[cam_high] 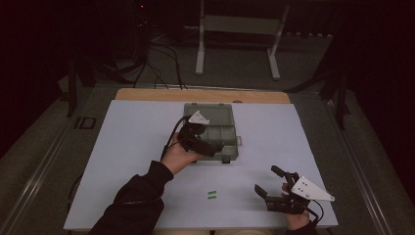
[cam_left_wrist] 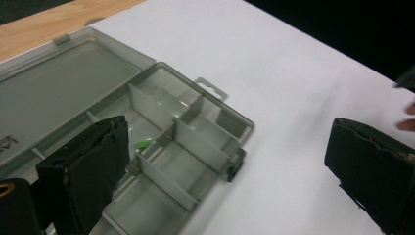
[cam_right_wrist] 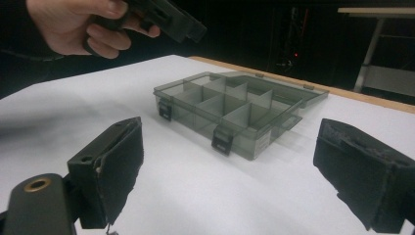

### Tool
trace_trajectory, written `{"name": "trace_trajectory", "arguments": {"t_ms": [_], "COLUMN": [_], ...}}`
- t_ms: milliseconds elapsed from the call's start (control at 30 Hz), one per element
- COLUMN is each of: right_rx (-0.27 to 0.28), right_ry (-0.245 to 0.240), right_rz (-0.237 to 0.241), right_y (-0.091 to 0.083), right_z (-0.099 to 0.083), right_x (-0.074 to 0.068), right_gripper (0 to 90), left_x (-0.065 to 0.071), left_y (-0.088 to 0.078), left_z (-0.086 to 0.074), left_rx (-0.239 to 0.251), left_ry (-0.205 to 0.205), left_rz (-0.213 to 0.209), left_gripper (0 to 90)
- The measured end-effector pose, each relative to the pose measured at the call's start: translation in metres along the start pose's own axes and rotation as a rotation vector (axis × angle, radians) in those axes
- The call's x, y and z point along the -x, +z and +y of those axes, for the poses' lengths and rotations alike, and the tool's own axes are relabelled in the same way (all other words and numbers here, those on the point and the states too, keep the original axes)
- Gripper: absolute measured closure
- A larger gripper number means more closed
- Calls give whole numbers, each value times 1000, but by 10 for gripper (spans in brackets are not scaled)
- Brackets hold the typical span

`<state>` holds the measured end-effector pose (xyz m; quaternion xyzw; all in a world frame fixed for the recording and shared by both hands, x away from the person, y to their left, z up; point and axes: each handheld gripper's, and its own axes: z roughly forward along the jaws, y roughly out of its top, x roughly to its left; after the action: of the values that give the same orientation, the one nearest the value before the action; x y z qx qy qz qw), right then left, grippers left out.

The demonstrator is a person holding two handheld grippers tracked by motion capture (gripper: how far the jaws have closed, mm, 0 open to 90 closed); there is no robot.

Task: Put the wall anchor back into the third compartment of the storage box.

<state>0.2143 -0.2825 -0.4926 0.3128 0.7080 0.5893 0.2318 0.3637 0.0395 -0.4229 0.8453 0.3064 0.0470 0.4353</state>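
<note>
Box: the smoky clear plastic compartment box [cam_high: 211, 131] lies lid-open mid-table, one small green piece [cam_left_wrist: 144, 143] inside.
Left tool [cam_high: 213, 148]: my jaws wide apart, empty, above it.
Right tool [cam_high: 270, 182]: open, empty, resting.
Next: two green pieces [cam_high: 212, 195] wait on the white table [cam_high: 127, 161]; lower squarely, pinch one gently.

One clear compartment box [cam_high: 215, 128] lies open on the white table [cam_high: 132, 147], with one small green piece [cam_left_wrist: 144, 143] inside a compartment. Two more green pieces [cam_high: 212, 195] lie side by side on the table. Two handheld grippers are present: the left gripper [cam_high: 208, 147] and the right gripper [cam_high: 266, 180].
</note>
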Motion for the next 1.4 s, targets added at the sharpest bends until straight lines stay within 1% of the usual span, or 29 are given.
{"name": "trace_trajectory", "arguments": {"t_ms": [267, 433, 500, 600, 667, 700, 767, 800, 867, 933, 967, 1033, 1200, 1233, 1333, 1367, 1400], "right_rx": [-5, -7, -8, -8, -9, -10, -9, -8, -8, -9, -7, -9, -7, -8, -9, -9, -9], "right_ry": [-1, 2, -2, -3, -2, -4, -2, -2, 0, 0, -3, -4, -3, -3, -5, -6, -4], "right_rz": [3, 7, 9, 12, 13, 12, 12, 11, 11, 11, 10, 9, 9, 9, 12, 12, 12], "right_y": [1, 1, 2, 2, 3, 3, 2, 2, 2, 2, 2, 2, 2, 2, 2, 2, 2], "right_z": [-1, -1, -1, -1, -1, -1, -1, -1, -1, -1, -1, -1, -1, -1, -1, -1, -1], "right_x": [0, 0, 0, -1, -1, -1, -1, -1, 0, -1, -1, -1, -1, -1, -2, -2, -2], "right_gripper": [112, 112, 112, 112, 112, 112, 112, 112, 112, 112, 112, 112, 112, 112, 112, 112, 112], "left_x": [10, 17, 21, 25, 26, 26, 28, 29, 30, 31, 33, 35, 37, 38, 41, 41, 41], "left_y": [-12, -17, -18, -18, -18, -18, -18, -18, -17, -15, -14, -12, -9, -8, -7, -5, -4], "left_z": [-12, -20, -25, -31, -36, -38, -43, -45, -49, -51, -54, -58, -66, -67, -70, -72, -73], "left_rx": [9, 16, 19, 19, 29, 29, 33, 34, 33, 30, 26, 24, 27, 30, 31, 26, 23], "left_ry": [29, 52, 59, 65, 58, 57, 57, 54, 53, 56, 59, 66, 60, 61, 67, 69, 71], "left_rz": [-53, -76, -77, -83, -92, -104, -105, -114, -116, -123, -119, -128, -150, -149, -165, -174, -174], "left_gripper": [21, 21, 20, 21, 21, 21, 21, 21, 21, 21, 21, 22, 40, 42, 70, 76, 91]}}
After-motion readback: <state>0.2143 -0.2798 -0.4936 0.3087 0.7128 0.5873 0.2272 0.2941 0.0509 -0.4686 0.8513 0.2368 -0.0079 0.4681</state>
